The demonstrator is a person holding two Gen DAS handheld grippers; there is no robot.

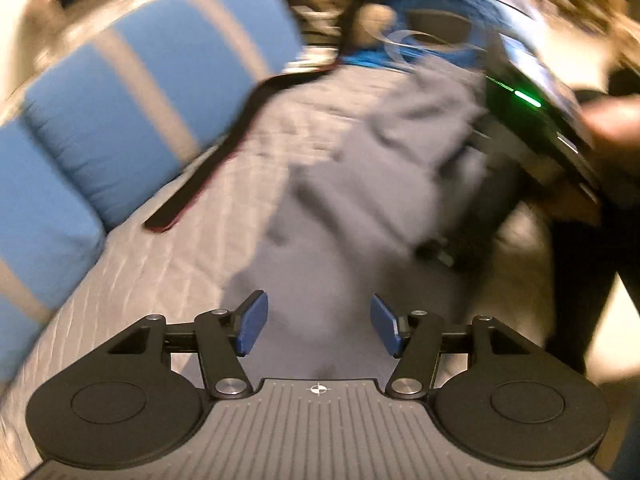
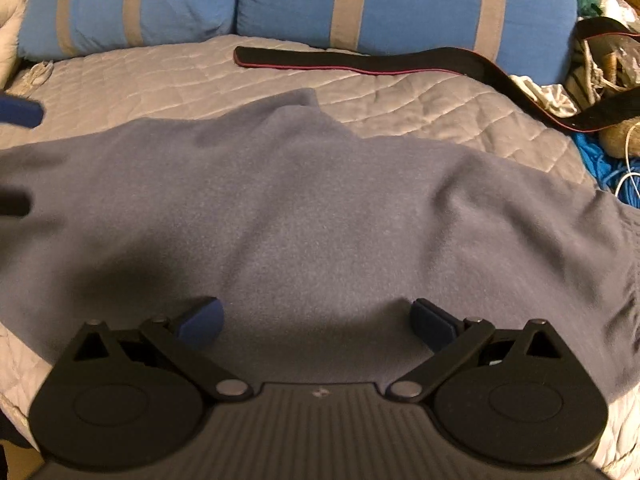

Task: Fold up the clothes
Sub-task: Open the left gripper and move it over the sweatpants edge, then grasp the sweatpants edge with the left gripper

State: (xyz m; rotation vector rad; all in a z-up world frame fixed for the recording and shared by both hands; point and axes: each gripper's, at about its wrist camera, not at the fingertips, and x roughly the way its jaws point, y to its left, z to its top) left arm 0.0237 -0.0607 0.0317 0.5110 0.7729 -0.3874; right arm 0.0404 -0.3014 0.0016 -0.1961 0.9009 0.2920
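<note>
Grey-blue fleece garment (image 2: pixel 320 208) lies spread across the quilted grey bedspread (image 2: pixel 420 96) of a bed, wrinkled, its far edge peaked toward the pillows. Right gripper (image 2: pixel 316 322) sits low over the near part of the fleece, jaws spread wide, nothing between them. Left gripper (image 1: pixel 318 326) is likewise over the garment (image 1: pixel 360 168), jaws spread, holding nothing; that view is motion-blurred. Left gripper's blue pad shows at the left edge of the right wrist view. Two blue pillows with grey stripes (image 2: pixel 400 0) line the head of the bed. Black strap with red edging (image 2: pixel 360 62) lies on the bedspread between pillows and garment, apart from the fleece.
</note>
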